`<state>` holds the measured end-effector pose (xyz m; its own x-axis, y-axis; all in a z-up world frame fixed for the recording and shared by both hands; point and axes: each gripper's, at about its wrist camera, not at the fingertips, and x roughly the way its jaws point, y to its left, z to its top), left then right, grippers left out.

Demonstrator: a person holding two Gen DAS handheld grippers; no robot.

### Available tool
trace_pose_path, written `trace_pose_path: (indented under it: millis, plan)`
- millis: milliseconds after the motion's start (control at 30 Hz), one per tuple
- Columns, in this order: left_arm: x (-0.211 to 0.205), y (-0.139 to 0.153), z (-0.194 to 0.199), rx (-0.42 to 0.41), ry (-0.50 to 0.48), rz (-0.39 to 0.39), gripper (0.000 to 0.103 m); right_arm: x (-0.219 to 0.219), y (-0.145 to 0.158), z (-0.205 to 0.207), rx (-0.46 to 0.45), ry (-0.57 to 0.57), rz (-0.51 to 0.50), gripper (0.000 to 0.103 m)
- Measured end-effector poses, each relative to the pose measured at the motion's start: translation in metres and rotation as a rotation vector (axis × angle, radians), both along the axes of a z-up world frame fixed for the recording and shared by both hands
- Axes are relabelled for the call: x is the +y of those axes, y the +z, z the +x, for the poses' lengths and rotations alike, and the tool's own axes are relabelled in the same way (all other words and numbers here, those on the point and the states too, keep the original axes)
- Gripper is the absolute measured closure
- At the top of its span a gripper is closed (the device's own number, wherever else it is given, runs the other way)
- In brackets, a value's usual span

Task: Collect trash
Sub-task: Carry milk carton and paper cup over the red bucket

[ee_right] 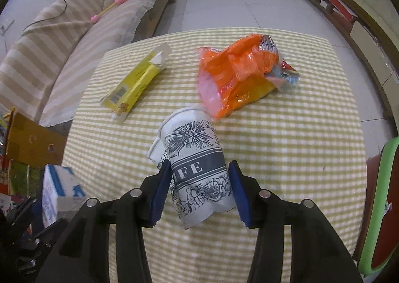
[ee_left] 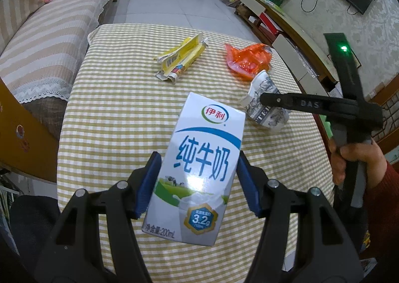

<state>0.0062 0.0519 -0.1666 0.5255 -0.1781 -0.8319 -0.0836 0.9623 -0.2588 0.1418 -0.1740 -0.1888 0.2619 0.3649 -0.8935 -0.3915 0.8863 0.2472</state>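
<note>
The crushed white paper cup with black flower print (ee_right: 194,165) lies on its side on the yellow-checked bench (ee_right: 286,158), between the blue pads of the right gripper (ee_right: 199,193), which press its flanks. The left gripper (ee_left: 197,183) holds a white-and-blue milk carton (ee_left: 199,163) above the cloth, pads clamped on both sides. Beyond the cup lie a crumpled orange plastic wrapper (ee_right: 237,78) and a flattened yellow cardboard box (ee_right: 134,85).
</note>
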Motion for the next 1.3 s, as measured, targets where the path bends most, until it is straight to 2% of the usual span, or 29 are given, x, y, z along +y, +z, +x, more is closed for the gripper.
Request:
trace_pose_path:
  millis: [333, 533, 1300]
  plan:
    - [-0.011, 0.005, -0.001, -0.008, -0.017, 0.018, 0.045, -0.029, 0.025, -0.05, -0.026, -0.112, 0.109, 0.057]
    - [-0.021, 0.016, 0.004, -0.034, -0.035, 0.028, 0.044, -0.049, 0.047, -0.068, -0.07, -0.189, 0.133, 0.057]
    - [-0.091, 0.065, 0.03, -0.163, -0.181, 0.035, 0.045, -0.144, 0.097, -0.1, -0.196, -0.401, 0.187, 0.057]
